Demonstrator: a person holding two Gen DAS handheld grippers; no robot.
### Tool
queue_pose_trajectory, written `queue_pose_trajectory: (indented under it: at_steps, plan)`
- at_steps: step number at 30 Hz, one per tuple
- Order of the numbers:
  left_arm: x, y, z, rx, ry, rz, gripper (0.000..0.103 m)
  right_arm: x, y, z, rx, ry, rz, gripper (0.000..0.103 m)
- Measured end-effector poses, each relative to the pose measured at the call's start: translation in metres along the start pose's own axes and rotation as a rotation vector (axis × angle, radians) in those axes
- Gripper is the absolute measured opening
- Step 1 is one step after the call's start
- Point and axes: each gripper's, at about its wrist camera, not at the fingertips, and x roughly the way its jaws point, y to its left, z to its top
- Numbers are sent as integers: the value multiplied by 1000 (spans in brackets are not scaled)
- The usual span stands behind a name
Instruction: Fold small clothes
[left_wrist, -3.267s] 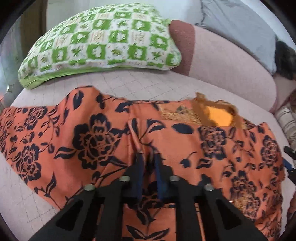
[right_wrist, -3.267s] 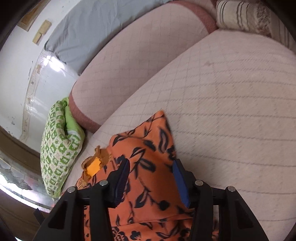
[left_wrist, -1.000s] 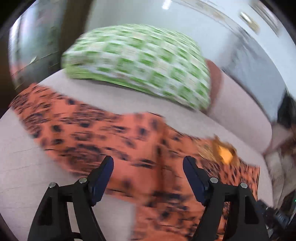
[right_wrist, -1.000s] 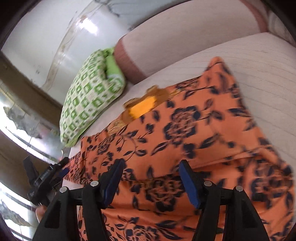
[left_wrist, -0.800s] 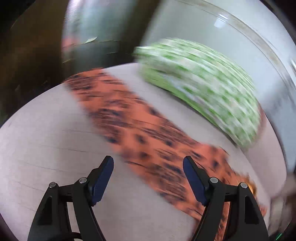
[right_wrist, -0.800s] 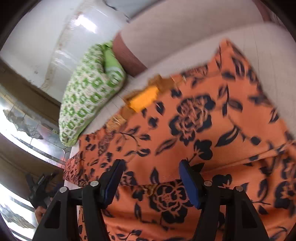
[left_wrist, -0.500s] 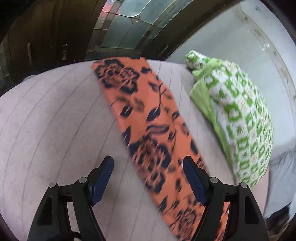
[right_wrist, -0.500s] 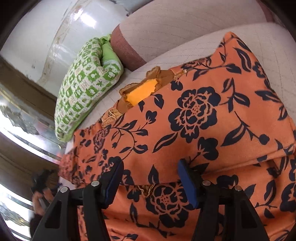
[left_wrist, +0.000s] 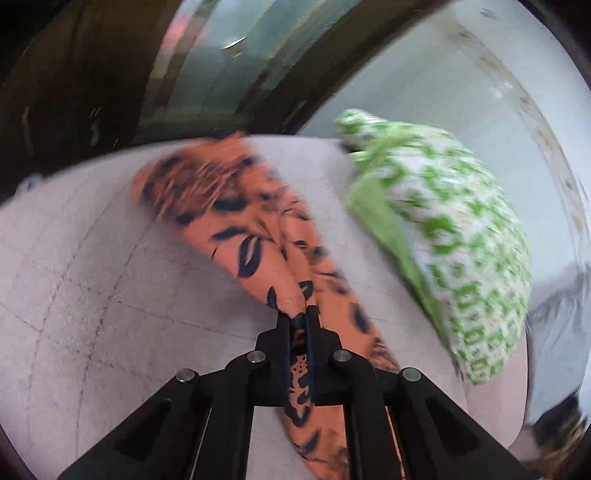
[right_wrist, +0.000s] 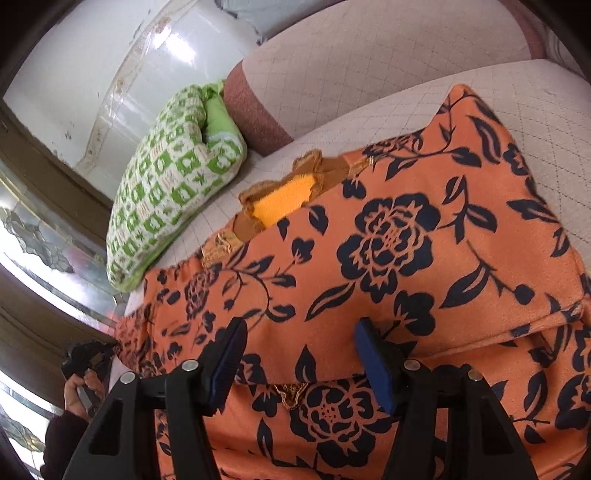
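An orange garment with a dark floral print (right_wrist: 388, 258) lies spread on a quilted pale sofa seat (right_wrist: 535, 99), with a yellow-orange neck lining (right_wrist: 284, 201) showing at its far edge. In the left wrist view my left gripper (left_wrist: 298, 314) is shut on a sleeve of the garment (left_wrist: 243, 236), which stretches away over the seat (left_wrist: 74, 258). My right gripper (right_wrist: 299, 343) is open and empty, its jaws wide apart just above the garment's body. The left gripper shows small at the far left of the right wrist view (right_wrist: 88, 354), at the sleeve end.
A green-and-white checked pillow (left_wrist: 443, 236) lies beside the sleeve, also in the right wrist view (right_wrist: 170, 177). The sofa backrest (right_wrist: 369, 55) rises behind. A dark wooden frame with glass panels (left_wrist: 221, 66) stands beyond the seat's end.
My left gripper, open half a second ago, has closed on the sleeve. The right gripper has stayed open over the garment with little movement.
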Motion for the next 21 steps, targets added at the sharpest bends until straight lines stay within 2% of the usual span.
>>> queue_pose_trajectory:
  at_steps: [5, 10, 13, 17, 19, 21]
  plan:
    - [-50, -88, -20, 230, -41, -50, 6, -23, -9, 11, 64, -71, 39, 64]
    - [-92, -196, -76, 505, -63, -123, 6, -51, -21, 25, 129, -145, 66, 64]
    - [-114, -260, -135, 679, -66, -166, 6, -72, -35, 34, 181, -199, 82, 64]
    - [-120, -330, -237, 904, -37, -232, 6, -105, -67, 47, 281, -282, 104, 64]
    - [-112, -352, -290, 987, 25, -275, 7, -121, -84, 51, 324, -318, 107, 64]
    - [-91, -370, -346, 1098, 133, -305, 19, -135, -99, 55, 353, -348, 102, 64]
